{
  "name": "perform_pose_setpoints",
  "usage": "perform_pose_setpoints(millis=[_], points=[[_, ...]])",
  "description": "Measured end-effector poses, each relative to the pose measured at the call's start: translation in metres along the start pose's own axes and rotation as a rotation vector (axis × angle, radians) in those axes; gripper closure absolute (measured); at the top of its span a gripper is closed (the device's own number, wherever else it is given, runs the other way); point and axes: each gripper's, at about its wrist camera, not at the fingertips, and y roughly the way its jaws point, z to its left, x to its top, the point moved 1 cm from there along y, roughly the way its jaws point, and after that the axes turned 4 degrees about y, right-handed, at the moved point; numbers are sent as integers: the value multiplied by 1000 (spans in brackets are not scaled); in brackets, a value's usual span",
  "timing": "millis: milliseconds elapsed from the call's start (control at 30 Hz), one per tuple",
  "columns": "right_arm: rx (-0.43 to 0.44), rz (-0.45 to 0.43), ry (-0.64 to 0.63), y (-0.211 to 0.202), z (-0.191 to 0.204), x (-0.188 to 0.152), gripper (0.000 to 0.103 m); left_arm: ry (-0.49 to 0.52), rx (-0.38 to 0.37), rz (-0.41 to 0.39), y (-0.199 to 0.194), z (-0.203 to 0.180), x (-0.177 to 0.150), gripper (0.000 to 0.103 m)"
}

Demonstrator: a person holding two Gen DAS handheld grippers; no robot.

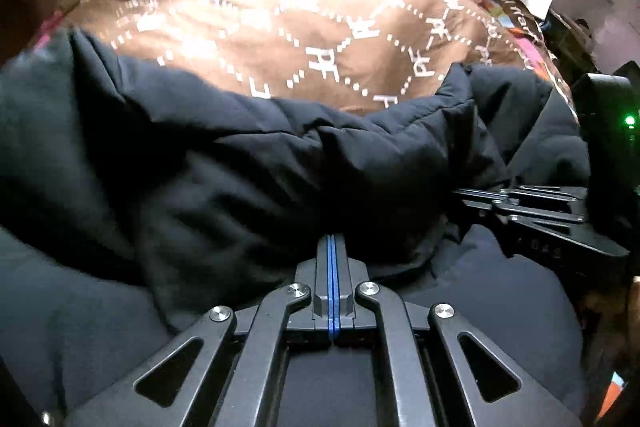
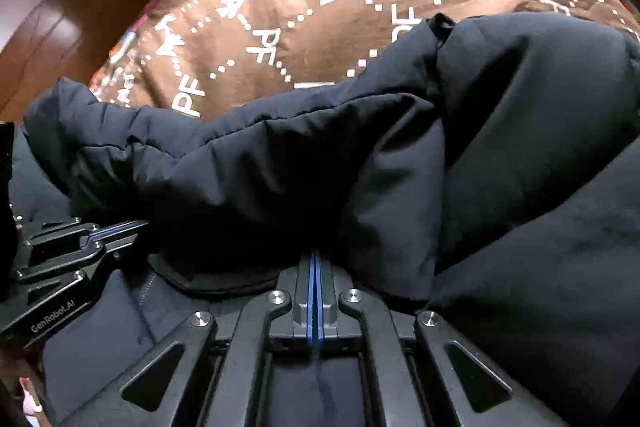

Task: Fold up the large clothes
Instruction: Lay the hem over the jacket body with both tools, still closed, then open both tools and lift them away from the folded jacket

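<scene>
Two grippers work one dark puffy jacket (image 1: 248, 163), which lies on a bed across the near edge of a brown blanket (image 1: 280, 39).

From the left wrist view, we see the left gripper (image 1: 333, 247) with its fingers (image 1: 340, 267) pressed fully together, blue pads meeting in a thin line. The tips sit right at a bunched fold of the jacket; we judge that a thin edge of fabric is pinched there, but the cloth hides the very tips, so we cannot be sure. The right gripper (image 1: 476, 195) comes in from the right side, just beside ours and also buried in the padding. We take this pairing as a shared hold on one hem, so the bulky layer can be carried over evenly. The blanket carries a dotted diamond pattern with the white letters "PF" repeated.

From the right wrist view, the right gripper (image 2: 315, 261) is likewise clamped tight, its tips against the underside of a raised jacket (image 2: 400, 155) fold, whose edge lies towards the bed's far side. The left gripper (image 2: 132, 225) enters from the left, and its body reads "GenRobot.AI". "PF" shows again on the blanket (image 2: 320, 27).
</scene>
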Motion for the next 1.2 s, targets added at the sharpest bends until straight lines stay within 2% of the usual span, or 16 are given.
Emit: perform_pose_setpoints(millis=[67, 100, 133, 300, 500, 533, 567, 633, 800, 833, 867, 900, 1067, 1100, 1167, 1200], points=[[18, -43, -1, -16, 1, -4, 103, -26, 16, -22, -12, -2, -3, 100], [33, -66, -2, -25, 3, -7, 96, -52, 20, -44, -22, -2, -4, 100], [33, -86, -1, -33, 5, -8, 96, -73, 23, -58, -26, -2, -5, 100], [-19, -181, -15, -74, 15, -20, 96, -180, 52, -140, -63, -6, -7, 98], [-19, -308, -43, -135, 25, -42, 95, -173, 102, -224, -121, -21, -16, 95], [-20, -331, -47, -147, 27, -48, 90, -173, 102, -237, -133, -25, -19, 87], [-19, -347, -47, -154, 29, -50, 80, -175, 104, -252, -145, -29, -22, 75], [-17, -387, -46, -173, 34, -58, 75, -173, 114, -295, -165, -37, -26, 62], [-16, -453, -45, -218, 43, -78, 73, -160, 126, -360, -208, -54, -38, 58], [-19, -467, -44, -228, 44, -82, 67, -162, 123, -375, -217, -58, -41, 49], [-21, -480, -43, -236, 44, -85, 49, -164, 123, -390, -225, -62, -45, 41], [-20, -494, -42, -243, 45, -90, 35, -166, 122, -407, -234, -64, -49, 38], [-1, -557, -40, -286, 51, -115, 23, -225, 64, -451, -265, -76, -68, 23], [1, -563, -40, -290, 51, -119, 18, -241, 58, -454, -271, -76, -72, 22], [8, -586, -30, -305, 53, -131, 5, -263, 50, -458, -282, -80, -79, 8], [12, -594, -25, -310, 53, -135, 0, -267, 50, -462, -287, -80, -82, 4]])
